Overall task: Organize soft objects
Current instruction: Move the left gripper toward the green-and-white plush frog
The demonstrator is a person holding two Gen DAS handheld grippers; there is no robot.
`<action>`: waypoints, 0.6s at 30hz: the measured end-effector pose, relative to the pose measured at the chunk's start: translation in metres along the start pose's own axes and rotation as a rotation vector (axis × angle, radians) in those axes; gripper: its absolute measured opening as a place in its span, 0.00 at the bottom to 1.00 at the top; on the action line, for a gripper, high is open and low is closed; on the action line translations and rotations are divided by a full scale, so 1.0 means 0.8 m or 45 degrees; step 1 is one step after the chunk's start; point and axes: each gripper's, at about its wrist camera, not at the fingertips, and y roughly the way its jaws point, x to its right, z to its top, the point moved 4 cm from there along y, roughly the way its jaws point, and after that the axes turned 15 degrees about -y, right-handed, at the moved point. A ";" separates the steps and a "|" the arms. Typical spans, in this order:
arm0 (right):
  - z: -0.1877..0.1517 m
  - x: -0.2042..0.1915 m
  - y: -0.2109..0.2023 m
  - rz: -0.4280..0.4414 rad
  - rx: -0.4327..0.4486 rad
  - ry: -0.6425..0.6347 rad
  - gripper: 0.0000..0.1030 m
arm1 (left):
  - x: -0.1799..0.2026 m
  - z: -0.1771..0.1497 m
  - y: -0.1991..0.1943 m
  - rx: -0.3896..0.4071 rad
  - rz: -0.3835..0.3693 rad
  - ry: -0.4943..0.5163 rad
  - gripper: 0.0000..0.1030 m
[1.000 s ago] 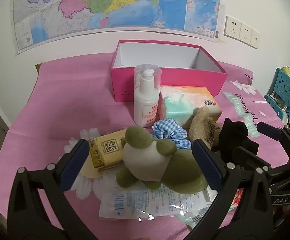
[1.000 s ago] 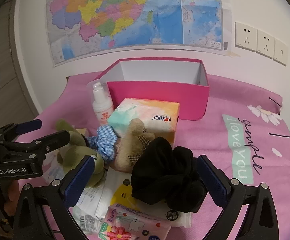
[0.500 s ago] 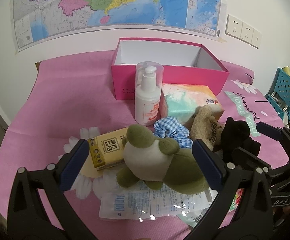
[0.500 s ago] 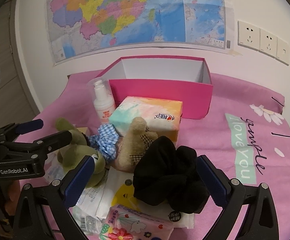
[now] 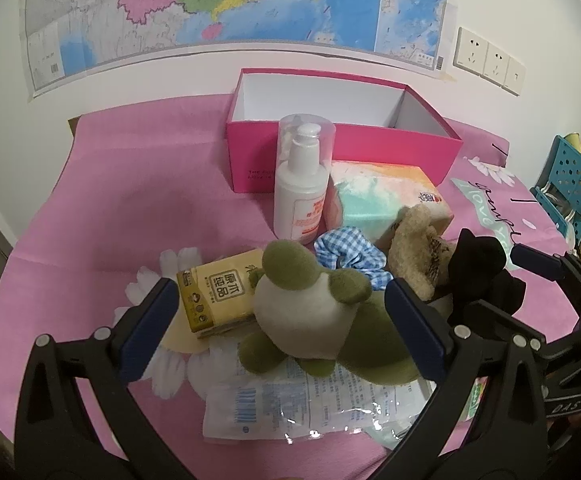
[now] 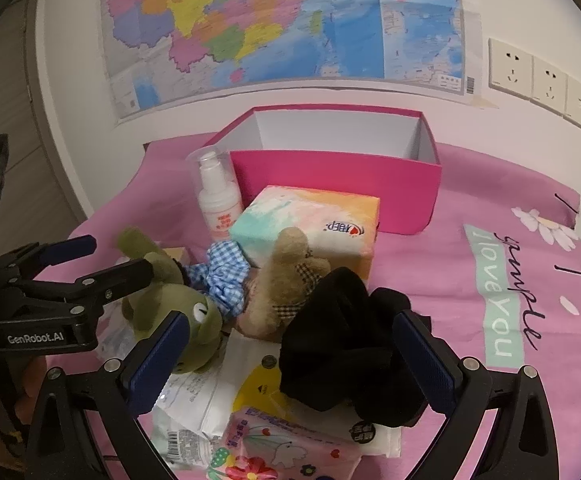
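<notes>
left wrist | left gripper (image 5: 280,316) spread wide astride green frog plush (image 5: 322,320) lying on plastic packets | right gripper (image 6: 290,356) released around black scrunchie (image 6: 342,340) | advice: clamp plush mid-body, lift clear, carry to pink box (image 5: 250,168)

Pink cloth (image 5: 122,208): box (image 5: 342,168), bottle (image 5: 300,204), tissue pack (image 5: 382,200).

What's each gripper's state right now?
Left gripper: open, straddling the green frog plush.
Right gripper: open, straddling the black scrunchie.
</notes>
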 end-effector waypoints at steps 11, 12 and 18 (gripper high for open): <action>0.003 -0.015 0.003 0.056 0.009 -0.035 1.00 | -0.010 0.001 -0.002 0.005 -0.013 -0.002 1.00; 0.004 -0.016 0.003 0.056 0.009 -0.038 1.00 | -0.010 0.002 -0.002 0.007 -0.015 -0.001 1.00; 0.004 -0.024 0.005 0.089 0.006 -0.059 0.99 | -0.011 0.002 -0.002 0.005 -0.033 0.010 1.00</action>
